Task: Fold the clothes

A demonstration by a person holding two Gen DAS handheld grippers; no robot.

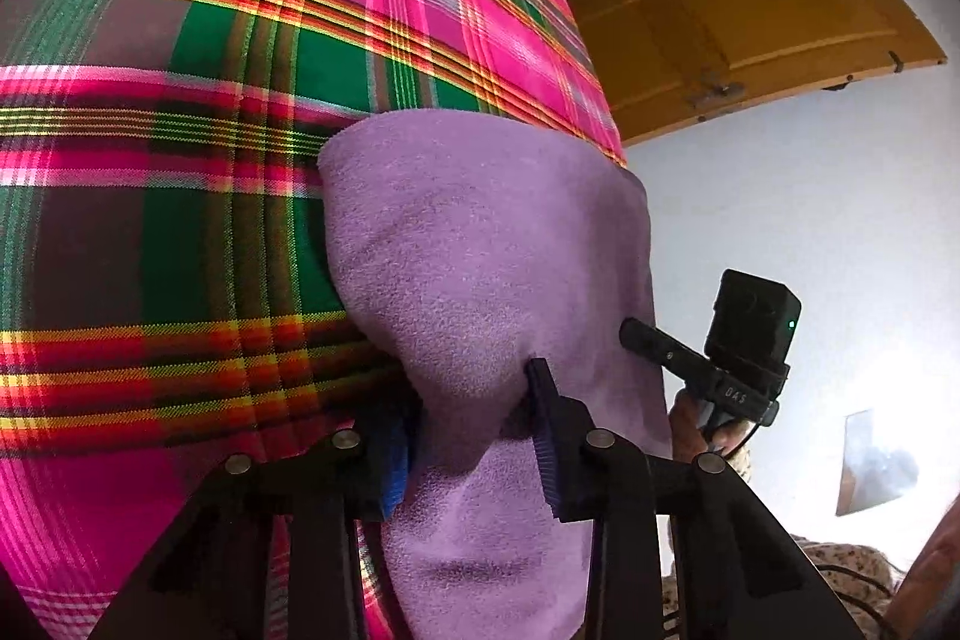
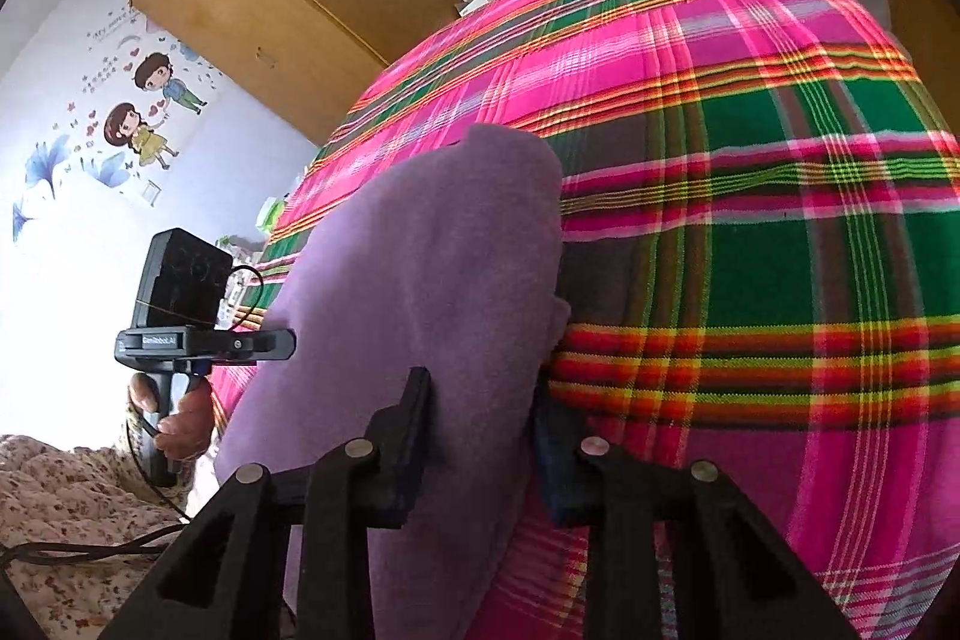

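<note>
A: The purple fleece garment [image 1: 480, 268] lies on the plaid bed cover [image 1: 180, 100], near the bed's edge, and both grippers have hold of its near end. How would you carry the fold?

B: Keep the two hands level and moving together, so the near edge travels as one straight line. Lift only enough to clear the layer beneath, then lay it over squarely onto the far part. Fleece is thick and springy, so I'd expect it to bulge unless it is smoothed down on landing.

A: And the grips?

B: The left gripper [image 1: 474, 430] stands roughly half closed, with a thick bunch of the fleece pinched between its fingers. The right gripper [image 2: 480, 436] is about the same, its pads pressing on a fat fold of the cloth. No earlier view to compare.

A: Risk?

B: One side slipping from a bulky pinch, I'd guess, which would skew the fold
</note>
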